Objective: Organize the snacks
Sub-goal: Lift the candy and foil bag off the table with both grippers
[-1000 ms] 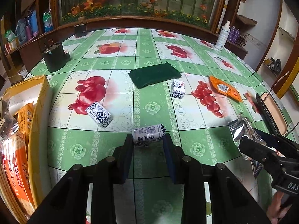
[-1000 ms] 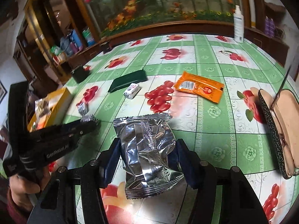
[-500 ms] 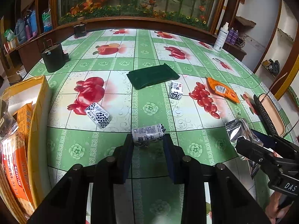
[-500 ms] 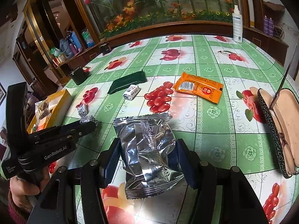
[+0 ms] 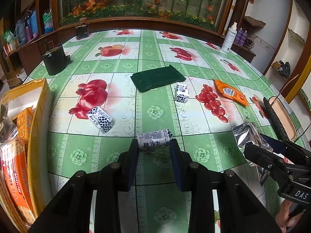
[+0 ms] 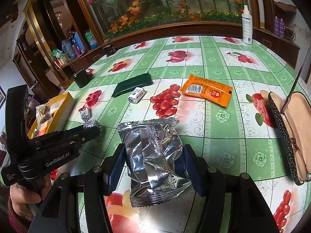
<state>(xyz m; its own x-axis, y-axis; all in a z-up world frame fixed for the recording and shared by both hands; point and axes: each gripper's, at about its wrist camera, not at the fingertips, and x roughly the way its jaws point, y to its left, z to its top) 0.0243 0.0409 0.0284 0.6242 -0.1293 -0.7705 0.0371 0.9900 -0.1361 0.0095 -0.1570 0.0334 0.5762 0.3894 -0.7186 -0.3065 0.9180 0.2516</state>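
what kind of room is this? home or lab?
Most likely a home dining or living room: a table under a fruit-print vinyl tablecloth, a wood-framed planter of artificial flowers behind it, and an open glasses case among loose snacks.

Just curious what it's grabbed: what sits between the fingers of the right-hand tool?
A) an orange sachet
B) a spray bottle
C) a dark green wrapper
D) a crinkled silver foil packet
D: the right tool is closed on the silver foil packet, whose sides are pinched between its two pads.
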